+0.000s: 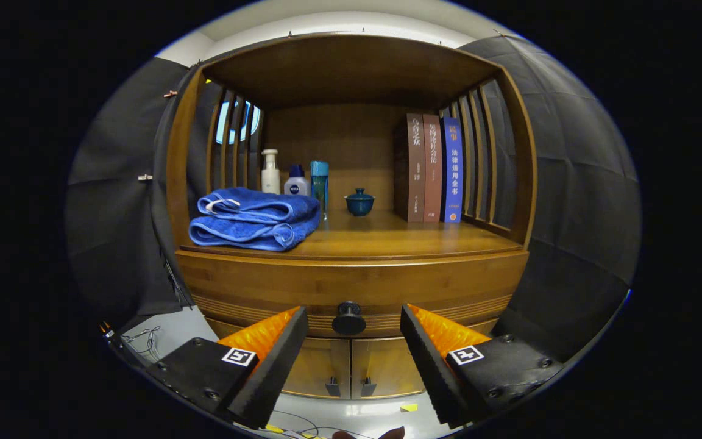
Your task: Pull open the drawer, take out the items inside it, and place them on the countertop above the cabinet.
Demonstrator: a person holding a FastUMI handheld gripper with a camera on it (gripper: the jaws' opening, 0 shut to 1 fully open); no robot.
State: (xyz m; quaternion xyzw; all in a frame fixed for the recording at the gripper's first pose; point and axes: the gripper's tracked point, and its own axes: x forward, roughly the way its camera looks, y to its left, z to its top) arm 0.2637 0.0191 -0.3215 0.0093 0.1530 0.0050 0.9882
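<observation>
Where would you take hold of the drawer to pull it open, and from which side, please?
Grip the round dark knob at the middle of the drawer front. It sticks out toward the camera, so come straight on from the front. The open gripper already has one finger on each side of it; closing should probably clamp it.

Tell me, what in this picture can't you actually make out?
- Inside of the drawer: it is closed, so its front hides any items, gripper view.
- Whether the knob is touched: the open gripper sits either side of it, depth unclear.
- Bottles behind the blue towel: their bases are covered by it.
- Lower cabinet doors: partly covered by the fingers.
</observation>
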